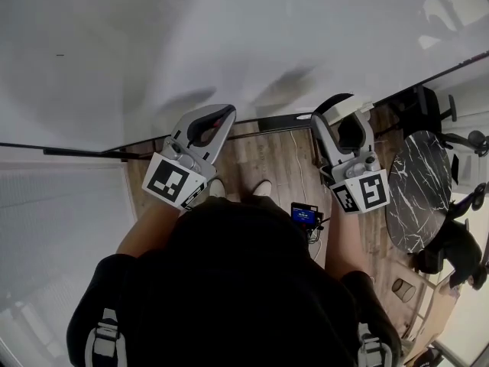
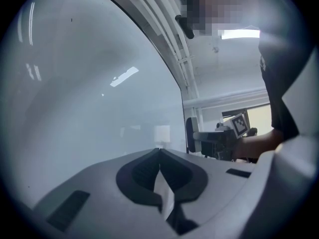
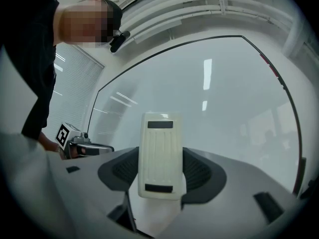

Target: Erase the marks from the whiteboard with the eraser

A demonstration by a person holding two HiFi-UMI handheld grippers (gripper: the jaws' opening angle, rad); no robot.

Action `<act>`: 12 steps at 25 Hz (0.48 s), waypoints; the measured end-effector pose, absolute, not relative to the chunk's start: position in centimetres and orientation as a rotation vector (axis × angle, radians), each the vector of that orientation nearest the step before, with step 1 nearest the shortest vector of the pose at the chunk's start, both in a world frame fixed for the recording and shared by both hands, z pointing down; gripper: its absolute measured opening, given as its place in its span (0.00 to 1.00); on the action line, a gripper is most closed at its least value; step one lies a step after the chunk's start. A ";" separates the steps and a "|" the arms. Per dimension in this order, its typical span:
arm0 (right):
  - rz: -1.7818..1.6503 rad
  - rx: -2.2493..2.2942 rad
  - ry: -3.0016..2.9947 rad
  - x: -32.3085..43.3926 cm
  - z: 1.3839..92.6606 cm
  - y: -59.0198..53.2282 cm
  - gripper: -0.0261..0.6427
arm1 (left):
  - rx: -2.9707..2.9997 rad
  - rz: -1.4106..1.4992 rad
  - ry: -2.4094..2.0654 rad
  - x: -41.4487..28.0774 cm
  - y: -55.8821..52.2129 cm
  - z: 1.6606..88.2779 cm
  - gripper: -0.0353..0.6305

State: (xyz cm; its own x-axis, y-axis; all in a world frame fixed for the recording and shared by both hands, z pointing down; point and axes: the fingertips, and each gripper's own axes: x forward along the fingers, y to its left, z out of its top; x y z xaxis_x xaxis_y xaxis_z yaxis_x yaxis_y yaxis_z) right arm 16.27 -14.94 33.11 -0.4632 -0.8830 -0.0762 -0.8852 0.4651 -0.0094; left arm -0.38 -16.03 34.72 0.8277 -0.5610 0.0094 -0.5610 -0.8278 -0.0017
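Note:
The whiteboard (image 1: 229,37) fills the upper head view and looks almost blank, with one tiny dark mark (image 1: 59,54) at its far left. My right gripper (image 1: 345,107) is shut on a cream-white eraser (image 3: 160,156), which stands upright between the jaws, just short of the whiteboard (image 3: 214,113). My left gripper (image 1: 223,115) hangs below the board's lower edge, its jaws shut and empty, tips meeting (image 2: 159,151). The left gripper view shows the whiteboard (image 2: 89,98) to its left, the same small mark (image 2: 71,19), and the right gripper (image 2: 224,138) beyond.
Under the board lies wooden floor (image 1: 267,155). A round marble table (image 1: 419,189) and a black chair (image 1: 428,105) stand at the right. Window blinds (image 1: 53,205) sit at the left. A small device with a blue screen (image 1: 304,215) hangs at the person's front.

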 end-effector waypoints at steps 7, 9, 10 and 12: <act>-0.011 -1.444 2.721 11.8 35.1 -13.9 0.42 | 3.014 0.027 -0.860 0.1 -15.0 35.7 0.06; -0.019 -1.410 2.748 10.6 35.7 -13.8 0.42 | 3.015 0.034 -0.846 0.2 -14.8 36.1 0.06; -0.023 -1.394 2.762 10.0 36.0 -13.7 0.42 | 3.014 0.036 -0.842 0.2 -14.7 36.3 0.06; -0.032 -1.371 2.780 9.3 36.3 -13.6 0.42 | 3.013 0.035 -0.835 0.2 -14.6 36.4 0.06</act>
